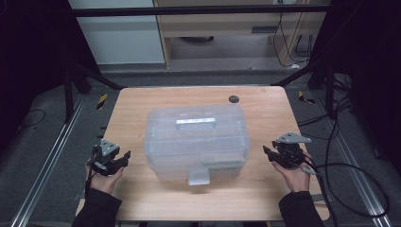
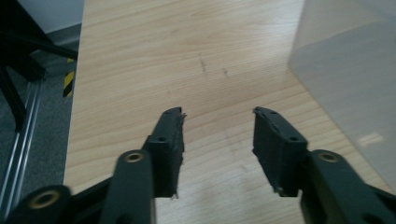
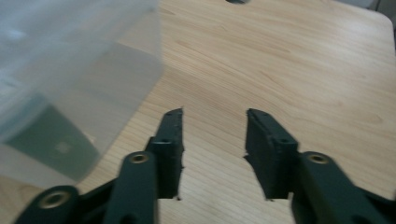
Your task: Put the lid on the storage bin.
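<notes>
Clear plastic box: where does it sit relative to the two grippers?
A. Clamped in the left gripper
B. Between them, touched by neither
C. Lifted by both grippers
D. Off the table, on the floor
B: the clear plastic box rests mid-table, with the left gripper and right gripper open on either side, apart from it.

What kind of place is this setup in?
Probably a lab or workshop recording station: a small wooden table holding a clear plastic box stands inside a black metal frame, with loose cables on grey carpet.

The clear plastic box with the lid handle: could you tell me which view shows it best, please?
The high view: the whole clear plastic box sits mid-table, handle and front latch visible. The left gripper view catches one blurred side wall at right; the right gripper view, a blurred corner at left.
</notes>
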Demonstrator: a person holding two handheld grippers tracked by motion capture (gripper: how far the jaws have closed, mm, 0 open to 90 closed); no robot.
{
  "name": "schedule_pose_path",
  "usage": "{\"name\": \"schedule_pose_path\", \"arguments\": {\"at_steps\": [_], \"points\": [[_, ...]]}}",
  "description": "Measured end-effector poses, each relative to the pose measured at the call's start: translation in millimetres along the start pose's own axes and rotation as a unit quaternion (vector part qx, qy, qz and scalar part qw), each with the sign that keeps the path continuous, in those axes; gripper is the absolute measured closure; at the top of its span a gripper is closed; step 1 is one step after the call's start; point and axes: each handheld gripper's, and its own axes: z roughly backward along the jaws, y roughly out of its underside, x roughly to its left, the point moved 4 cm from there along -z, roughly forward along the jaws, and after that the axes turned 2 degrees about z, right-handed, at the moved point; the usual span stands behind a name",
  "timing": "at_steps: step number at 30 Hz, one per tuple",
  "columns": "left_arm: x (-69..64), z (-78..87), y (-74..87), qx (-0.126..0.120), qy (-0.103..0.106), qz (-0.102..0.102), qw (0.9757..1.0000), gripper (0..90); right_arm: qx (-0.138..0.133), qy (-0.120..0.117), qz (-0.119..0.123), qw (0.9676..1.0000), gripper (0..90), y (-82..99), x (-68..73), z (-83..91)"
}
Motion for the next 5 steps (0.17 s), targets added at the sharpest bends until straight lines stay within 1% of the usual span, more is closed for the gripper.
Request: {"name": "schedule_pose_path", "arguments": {"at_steps": [1, 2, 3, 4, 5], "points": [[4.9, -2.1, 2.0, 0.002, -0.008, 0.005, 1.0000, 43.8, -0.002, 0.012, -0.006, 0.9999, 43.5, 4.0, -6.6, -1.4], [4.9, -2.1, 2.0, 0.002, -0.008, 0.005, 1.0000, 42.8, -0.002, 0.012, -0.006, 0.9999, 43.5, 4.0, -6.6, -1.4], [7.3, -2.7, 2.8, 0.002, -0.010, 0.008, 0.9999, 41.5, -0.007, 0.021, -0.013, 0.9997, 38.1, 6.8, -13.2, -1.7], [9.3, -3.2, 3.4, 0.001, -0.011, 0.012, 0.9999, 40.3, -0.007, 0.024, -0.019, 0.9995, 35.2, 7.9, -16.2, -1.4], [11.5, -3.3, 4.0, 0.002, -0.012, 0.016, 0.9998, 40.3, -0.007, 0.024, -0.019, 0.9995, 35.2, 7.9, -16.2, -1.4]]}}
